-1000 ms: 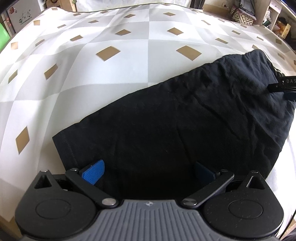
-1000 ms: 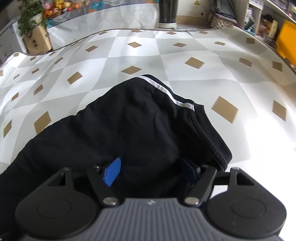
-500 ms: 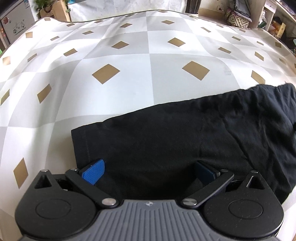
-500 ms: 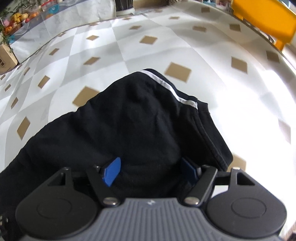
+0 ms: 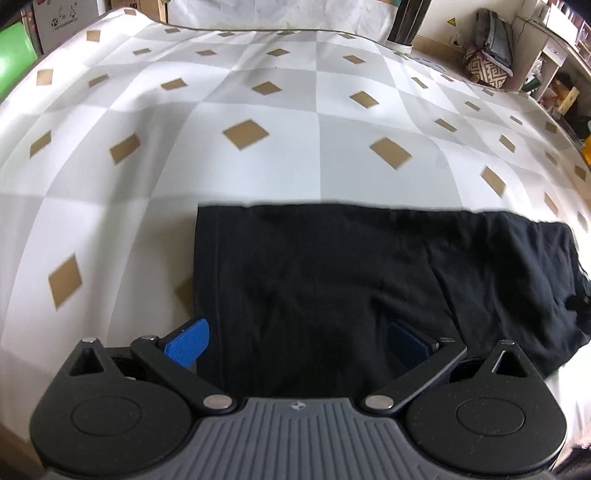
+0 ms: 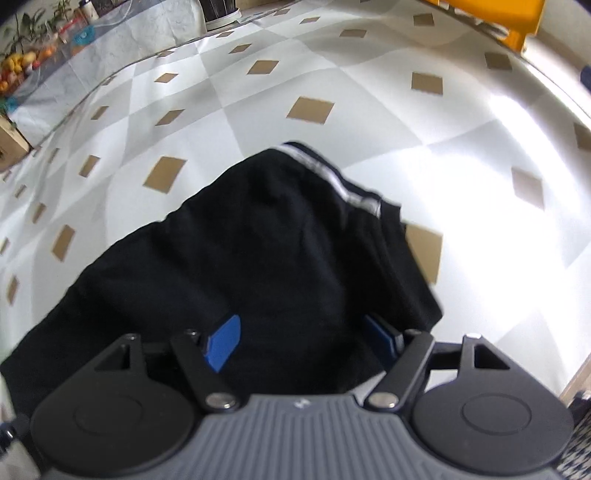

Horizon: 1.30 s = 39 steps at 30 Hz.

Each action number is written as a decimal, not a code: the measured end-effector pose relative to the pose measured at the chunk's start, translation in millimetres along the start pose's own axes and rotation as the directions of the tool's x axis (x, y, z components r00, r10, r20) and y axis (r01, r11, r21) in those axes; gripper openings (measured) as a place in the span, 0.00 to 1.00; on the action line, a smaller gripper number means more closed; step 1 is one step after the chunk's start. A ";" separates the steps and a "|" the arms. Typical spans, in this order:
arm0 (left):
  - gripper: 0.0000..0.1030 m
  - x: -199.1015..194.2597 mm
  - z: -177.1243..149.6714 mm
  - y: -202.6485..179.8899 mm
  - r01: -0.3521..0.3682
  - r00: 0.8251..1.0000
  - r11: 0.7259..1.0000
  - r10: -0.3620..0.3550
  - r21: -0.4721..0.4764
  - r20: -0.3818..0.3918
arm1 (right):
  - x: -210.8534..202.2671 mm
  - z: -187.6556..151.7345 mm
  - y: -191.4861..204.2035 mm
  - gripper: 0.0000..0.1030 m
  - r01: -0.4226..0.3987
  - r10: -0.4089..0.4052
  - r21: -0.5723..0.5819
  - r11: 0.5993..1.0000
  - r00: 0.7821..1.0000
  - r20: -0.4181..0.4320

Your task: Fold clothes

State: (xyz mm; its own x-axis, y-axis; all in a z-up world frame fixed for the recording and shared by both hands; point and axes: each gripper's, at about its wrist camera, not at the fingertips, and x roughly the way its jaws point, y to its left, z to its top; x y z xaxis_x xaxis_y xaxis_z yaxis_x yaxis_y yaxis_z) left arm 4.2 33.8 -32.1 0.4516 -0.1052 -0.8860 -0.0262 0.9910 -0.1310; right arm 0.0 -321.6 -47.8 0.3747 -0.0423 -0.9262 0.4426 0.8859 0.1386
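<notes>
A black garment (image 5: 332, 277) lies on the checked tablecloth (image 5: 258, 92), its far edge straight and level across the left wrist view. My left gripper (image 5: 299, 343) stands open over the garment's near left part, jaws wide, with cloth between the blue pads and the left pad just at the hem. In the right wrist view the same garment (image 6: 258, 240) ends in a waistband with a white stripe (image 6: 332, 177). My right gripper (image 6: 303, 343) is open too, jaws wide, with black cloth lying between its pads. No pad visibly presses on the cloth.
The tablecloth (image 6: 480, 166) is white and grey with tan diamonds. A yellow object (image 6: 491, 14) sits past the far right edge, and plants and fruit (image 6: 22, 59) at the far left. A patterned basket (image 5: 487, 68) and a dark post (image 5: 406, 22) stand beyond the table.
In the left view the garment went from slanting to level, and its left hem shifted right, up to the pad. The right view rolled, and a tan diamond now shows beside the waistband.
</notes>
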 end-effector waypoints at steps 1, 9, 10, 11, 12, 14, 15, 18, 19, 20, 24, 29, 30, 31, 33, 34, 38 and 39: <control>1.00 -1.5 -5.5 -1.0 0.003 1.000 1.000 -0.003 0.006 -0.007 | -0.5 -3.3 1.8 0.70 -0.005 0.005 -0.005 1.000 1.000 -0.003; 1.00 -8.8 -35.2 -24.1 0.022 0.999 0.996 -0.020 0.086 -0.027 | -8.3 -20.6 23.0 0.70 0.024 -0.021 -0.133 0.991 0.999 0.029; 1.00 -7.6 -37.4 -27.9 0.027 0.999 0.995 -0.023 0.100 -0.033 | -7.7 -20.6 24.1 0.70 0.032 -0.028 -0.141 0.989 0.999 0.031; 1.00 -6.2 -39.5 -31.6 0.031 0.999 0.993 -0.027 0.115 -0.039 | -7.0 -20.5 25.2 0.70 0.040 -0.035 -0.149 0.988 0.999 0.032; 1.00 -4.9 -41.7 -35.4 0.035 0.999 0.991 -0.030 0.129 -0.045 | -5.8 -20.5 24.8 0.70 0.045 -0.041 -0.148 0.988 0.999 0.031; 1.00 0.3 -45.2 -39.8 0.032 0.998 0.988 -0.024 0.151 -0.056 | -3.4 -20.6 23.9 0.70 0.056 -0.052 -0.147 0.988 0.998 0.030; 1.00 4.2 -46.6 -40.3 0.027 0.998 0.987 -0.016 0.156 -0.068 | -2.1 -20.6 23.5 0.70 0.061 -0.058 -0.146 0.987 0.998 0.029; 1.00 10.9 -49.3 -38.7 0.014 0.997 0.987 -0.001 0.159 -0.081 | 4.5 -22.1 22.4 0.70 0.066 -0.065 -0.150 0.986 0.998 0.011; 1.00 12.6 -50.0 -38.0 0.010 0.997 0.987 0.004 0.161 -0.083 | 7.1 -23.1 22.7 0.71 0.066 -0.066 -0.155 0.986 0.998 0.003; 1.00 14.2 -50.7 -37.3 0.006 0.996 0.986 0.008 0.164 -0.084 | 8.8 -24.2 23.5 0.71 0.064 -0.064 -0.161 0.985 0.998 0.000; 1.00 14.3 -51.4 -35.5 0.002 0.997 0.985 0.012 0.171 -0.080 | 12.4 -28.6 28.1 0.72 0.054 -0.054 -0.183 0.982 0.999 0.001; 1.00 14.5 -50.0 -30.9 -0.008 0.997 0.987 0.020 0.160 -0.075 | 13.1 -33.4 31.3 0.76 0.045 -0.046 -0.195 0.980 0.999 0.000; 1.00 14.9 -49.8 -30.3 -0.015 0.997 0.987 0.027 0.158 -0.073 | 13.0 -34.2 31.8 0.77 0.043 -0.044 -0.197 0.980 0.999 0.000; 1.00 15.5 -50.0 -29.7 -0.023 0.997 0.987 0.035 0.157 -0.071 | 13.1 -35.2 33.0 0.78 0.039 -0.040 -0.201 0.979 0.999 -0.002; 1.00 15.1 -50.1 -28.7 -0.036 0.997 0.988 0.046 0.152 -0.068 | 13.0 -37.9 36.4 0.80 0.033 -0.035 -0.215 0.976 0.999 -0.004; 1.00 15.0 -49.8 -27.7 -0.039 0.997 0.988 0.049 0.148 -0.067 | 13.0 -39.6 38.7 0.81 0.033 -0.035 -0.227 0.973 0.999 -0.004; 1.00 14.8 -48.5 -23.2 -0.054 0.996 0.990 0.063 0.131 -0.065 | 13.0 -47.1 48.2 0.85 0.036 -0.037 -0.277 0.960 0.999 0.002; 1.00 14.8 -48.0 -21.9 -0.059 0.996 0.990 0.067 0.125 -0.064 | 12.7 -48.8 49.8 0.85 0.033 -0.033 -0.285 0.958 0.999 0.004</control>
State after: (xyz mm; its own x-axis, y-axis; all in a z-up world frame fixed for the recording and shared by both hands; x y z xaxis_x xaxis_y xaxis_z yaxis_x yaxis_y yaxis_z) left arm -31.4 6.6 -63.7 0.3907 -0.0433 -0.9195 0.0593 0.9980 -0.0218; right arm -12.9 -255.5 -69.7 0.3628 -0.0732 -0.9290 0.2044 0.9789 0.0027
